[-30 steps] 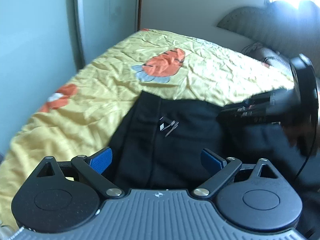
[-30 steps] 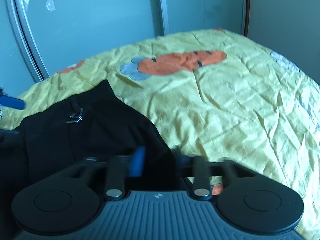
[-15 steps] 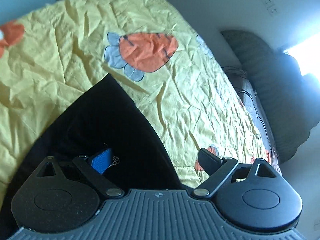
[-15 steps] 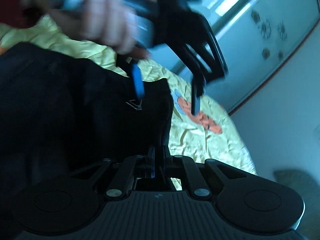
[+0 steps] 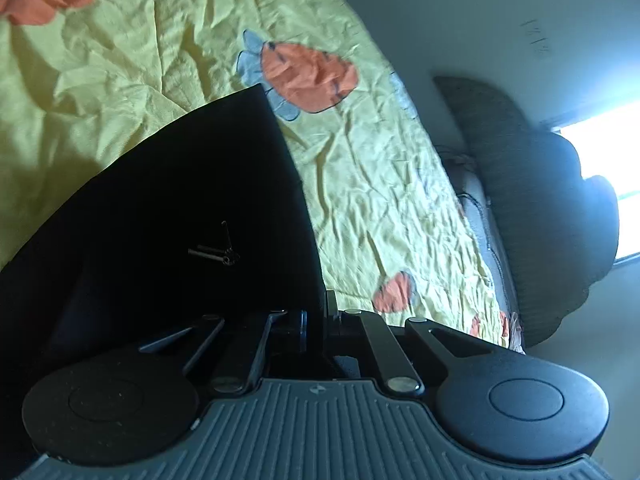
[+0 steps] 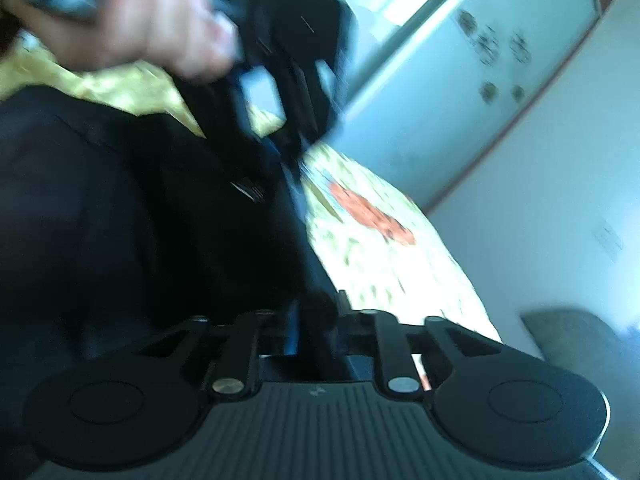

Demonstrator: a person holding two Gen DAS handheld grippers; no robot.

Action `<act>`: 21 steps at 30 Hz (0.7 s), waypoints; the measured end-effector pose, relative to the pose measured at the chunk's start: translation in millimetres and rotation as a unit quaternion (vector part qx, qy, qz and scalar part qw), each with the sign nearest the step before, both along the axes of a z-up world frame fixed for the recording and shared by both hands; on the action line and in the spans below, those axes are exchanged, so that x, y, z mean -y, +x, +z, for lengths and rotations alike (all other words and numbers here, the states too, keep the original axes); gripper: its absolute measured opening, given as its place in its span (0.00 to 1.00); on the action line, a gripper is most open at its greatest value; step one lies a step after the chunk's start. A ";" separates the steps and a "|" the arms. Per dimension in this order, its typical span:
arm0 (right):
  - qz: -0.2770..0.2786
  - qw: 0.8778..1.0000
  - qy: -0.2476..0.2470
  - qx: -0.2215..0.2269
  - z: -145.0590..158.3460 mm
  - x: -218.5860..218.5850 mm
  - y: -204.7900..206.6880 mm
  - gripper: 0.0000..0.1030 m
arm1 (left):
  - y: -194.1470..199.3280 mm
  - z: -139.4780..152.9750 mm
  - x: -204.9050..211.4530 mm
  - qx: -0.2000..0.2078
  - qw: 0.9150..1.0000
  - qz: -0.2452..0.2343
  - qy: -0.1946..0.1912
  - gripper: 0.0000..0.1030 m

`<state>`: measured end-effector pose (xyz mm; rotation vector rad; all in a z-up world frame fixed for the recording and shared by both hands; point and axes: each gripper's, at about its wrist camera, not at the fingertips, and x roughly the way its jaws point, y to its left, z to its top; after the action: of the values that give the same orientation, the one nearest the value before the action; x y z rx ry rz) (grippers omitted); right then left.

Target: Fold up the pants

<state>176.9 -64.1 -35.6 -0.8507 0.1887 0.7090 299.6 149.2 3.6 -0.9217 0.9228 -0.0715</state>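
Black pants (image 5: 160, 220) lie on a yellow bedsheet (image 5: 380, 200) printed with orange carrots; a small metal clasp (image 5: 224, 254) shows on them. My left gripper (image 5: 318, 318) is shut on the pants' right edge. In the blurred right wrist view a hand (image 6: 140, 20) holds that left gripper (image 6: 288, 156) down on the pants (image 6: 120, 220) beside the clasp (image 6: 248, 190). Nearer along the same edge, my right gripper (image 6: 318, 320) has its jaws opening, a fold of the black cloth loose between them.
The sheet (image 6: 380, 272) runs on to the right of the pants. A dark padded headboard (image 5: 520, 200) and a bright window (image 5: 612, 152) stand beyond the bed. Pale wardrobe doors (image 6: 440, 80) and a wall rise behind it.
My left gripper, wide open half a second ago, has closed on the pants' edge and dropped lower. The right gripper's fingers, shut before, have parted a little around the cloth.
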 end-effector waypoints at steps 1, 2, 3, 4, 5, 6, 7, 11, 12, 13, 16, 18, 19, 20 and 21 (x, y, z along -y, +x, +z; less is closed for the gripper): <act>-0.017 1.000 -0.007 0.004 -3.2 1.8 2.5 0.33 | -6.1 2.4 1.1 0.007 1.000 0.001 0.002 0.05; -0.029 0.999 -0.014 0.008 -5.3 3.9 5.7 0.35 | -10.9 4.3 1.3 0.013 1.000 0.003 0.003 0.05; -0.042 0.999 -0.021 0.014 -8.1 7.9 9.2 0.35 | -14.6 6.0 1.9 0.019 1.000 0.002 0.005 0.05; -0.062 0.998 -0.025 0.018 -9.9 13.1 13.9 0.34 | -18.8 7.5 2.6 0.025 1.000 0.002 0.008 0.05; -0.081 0.996 -0.025 0.017 -10.6 18.8 19.2 0.33 | -21.5 7.6 4.4 0.029 1.000 0.003 0.010 0.05; -0.107 0.994 -0.022 0.015 -10.0 26.9 25.4 0.32 | -24.5 7.8 5.2 0.032 0.999 0.003 0.012 0.05; -0.123 0.992 -0.020 0.013 -8.8 33.4 29.2 0.28 | -27.6 7.5 4.8 0.034 0.999 0.002 0.013 0.05; -0.164 0.986 -0.021 0.016 -0.6 52.3 24.2 0.10 | -44.0 6.4 0.2 0.038 0.999 0.002 -0.001 0.05; -0.162 0.986 -0.024 0.021 1.6 53.0 17.1 0.09 | -49.9 7.3 -0.8 0.043 0.999 -0.001 0.000 0.05; -0.158 0.987 -0.031 0.027 3.9 52.5 8.1 0.09 | -57.3 8.6 -1.9 0.047 0.999 -0.002 0.004 0.05; -0.148 0.988 -0.039 0.036 12.7 50.0 -19.6 0.08 | -78.5 13.2 -5.4 0.059 0.998 -0.009 0.014 0.05; -0.143 0.989 -0.031 0.029 18.9 51.0 -38.5 0.08 | -90.8 16.0 -7.3 0.067 0.997 -0.012 0.023 0.05; -0.141 0.989 -0.028 0.027 20.5 51.9 -48.3 0.08 | -100.1 17.3 -8.8 0.069 0.997 -0.013 0.029 0.05; -0.138 0.990 -0.028 0.028 22.9 51.3 -59.1 0.08 | -109.1 17.1 -10.0 0.070 0.997 -0.014 0.034 0.05; -0.135 0.990 -0.029 0.027 22.5 47.7 -67.3 0.08 | -117.7 17.6 -10.9 0.072 0.997 -0.015 0.039 0.05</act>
<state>109.6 -111.8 -13.1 -0.8782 0.2712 0.4278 182.0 160.2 21.3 -0.8194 0.7994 -0.1252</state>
